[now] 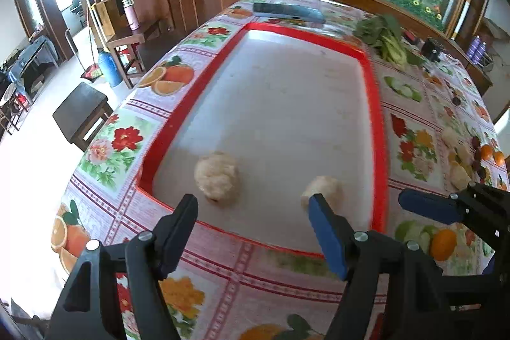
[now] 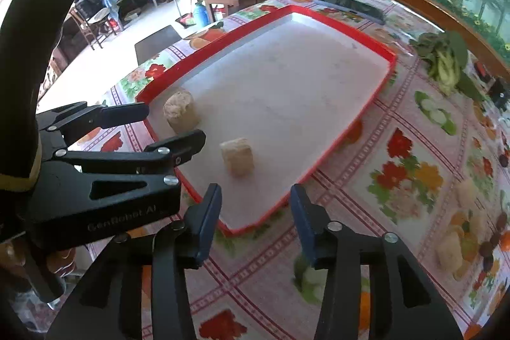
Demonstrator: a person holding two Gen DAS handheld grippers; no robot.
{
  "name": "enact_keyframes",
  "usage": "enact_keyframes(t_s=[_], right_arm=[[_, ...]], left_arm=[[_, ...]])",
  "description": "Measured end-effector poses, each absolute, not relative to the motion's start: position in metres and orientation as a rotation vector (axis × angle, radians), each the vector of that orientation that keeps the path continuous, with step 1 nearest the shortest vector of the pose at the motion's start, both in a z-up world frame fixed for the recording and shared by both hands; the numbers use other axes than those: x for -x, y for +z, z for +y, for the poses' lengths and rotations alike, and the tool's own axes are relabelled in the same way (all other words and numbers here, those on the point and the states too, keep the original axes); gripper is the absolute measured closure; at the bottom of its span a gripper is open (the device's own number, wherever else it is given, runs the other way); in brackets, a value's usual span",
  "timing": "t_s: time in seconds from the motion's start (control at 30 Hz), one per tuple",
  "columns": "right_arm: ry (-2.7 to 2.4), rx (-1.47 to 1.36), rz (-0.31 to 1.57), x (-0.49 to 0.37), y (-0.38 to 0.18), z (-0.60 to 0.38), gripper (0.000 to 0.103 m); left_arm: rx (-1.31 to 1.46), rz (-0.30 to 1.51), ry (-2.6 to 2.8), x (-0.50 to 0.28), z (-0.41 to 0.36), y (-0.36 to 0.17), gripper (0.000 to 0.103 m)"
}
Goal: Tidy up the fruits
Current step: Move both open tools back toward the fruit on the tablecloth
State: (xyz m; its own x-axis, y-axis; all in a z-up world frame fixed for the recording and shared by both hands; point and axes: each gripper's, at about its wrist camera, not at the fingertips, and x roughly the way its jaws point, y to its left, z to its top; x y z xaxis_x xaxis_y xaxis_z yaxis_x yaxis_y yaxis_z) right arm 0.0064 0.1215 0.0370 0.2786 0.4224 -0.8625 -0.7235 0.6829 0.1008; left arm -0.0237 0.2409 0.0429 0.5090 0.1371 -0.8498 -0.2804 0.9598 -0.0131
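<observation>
A red-rimmed tray (image 1: 379, 129) with a white floor lies on the flowered tablecloth; it also shows in the right wrist view (image 2: 387, 75). Two pale beige fruit pieces sit near its front end: one (image 1: 217, 176) (image 2: 180, 114) at the left, one (image 1: 323, 188) (image 2: 238, 156) at the right. My left gripper (image 1: 253, 212) is open and empty, just in front of them above the tray's near rim. My right gripper (image 2: 256, 212) is open and empty over the tray's near corner. More pale pieces, oranges and dark fruits (image 1: 475, 158) (image 2: 478, 241) lie on the cloth at the right.
Leafy greens (image 1: 387, 40) (image 2: 446, 59) lie past the tray's far right corner. A dark flat case (image 1: 288, 11) (image 2: 350, 4) lies beyond the tray's far end. A small black box (image 1: 432, 48) sits near the greens. The left gripper's body (image 2: 105, 168) is close at my right gripper's left.
</observation>
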Motion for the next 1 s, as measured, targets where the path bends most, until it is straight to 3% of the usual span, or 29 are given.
enact_keyframes(t_s=[0.4,0.5,1.0], right_arm=[[0.698,0.257,1.016,0.005,0.045,0.055,0.045],[0.666,0.236,1.017,0.009,0.045,0.033,0.037],[0.440,0.098,1.020,0.011,0.043,-0.096,0.033]], left_arm=[[0.113,1.001,0.179,0.029,0.183,0.053,0.028],[0.099,1.006,0.145,0.030,0.164,0.054,0.028],[-0.012,1.075,-0.028,0.034,0.068,0.040,0.028]])
